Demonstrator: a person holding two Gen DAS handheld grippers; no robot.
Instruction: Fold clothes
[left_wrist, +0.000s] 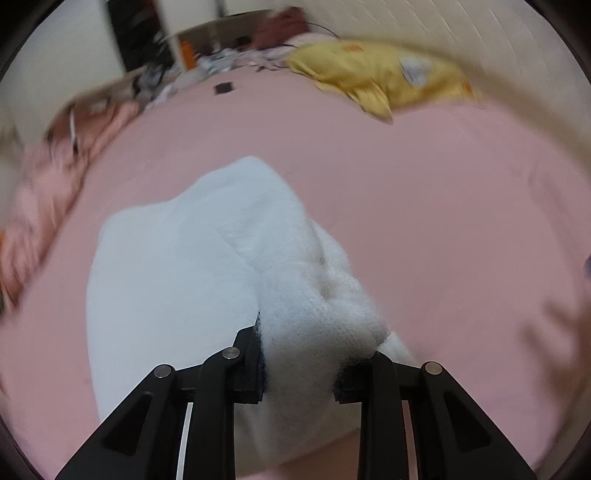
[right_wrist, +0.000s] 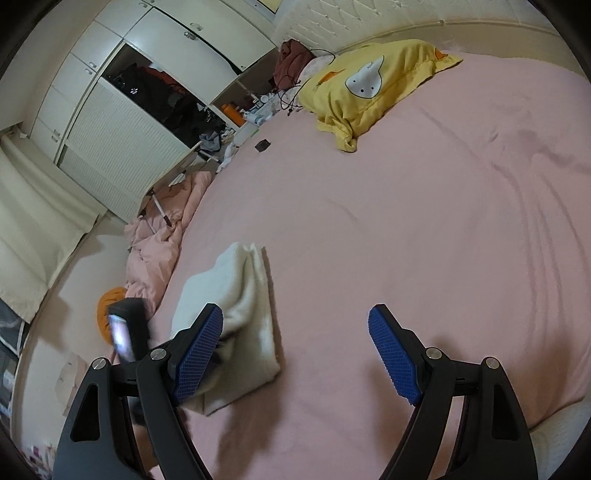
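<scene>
Pink bed (right_wrist: 369, 229) bears white garment (right_wrist: 236, 314), long axis toward the pillow (right_wrist: 373, 85).

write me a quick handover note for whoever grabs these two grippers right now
Left gripper: shut on a bunched fold of the white fluffy garment.
Right gripper: open, empty, above the pink bedsheet just right of the garment.
The garment lies partly folded near the bed's left edge; a yellow pillow sits at the head of the bed.
Done: at least one fold appears made.
Left: probably finish the fold with the left gripper, then flatten the garment.
</scene>
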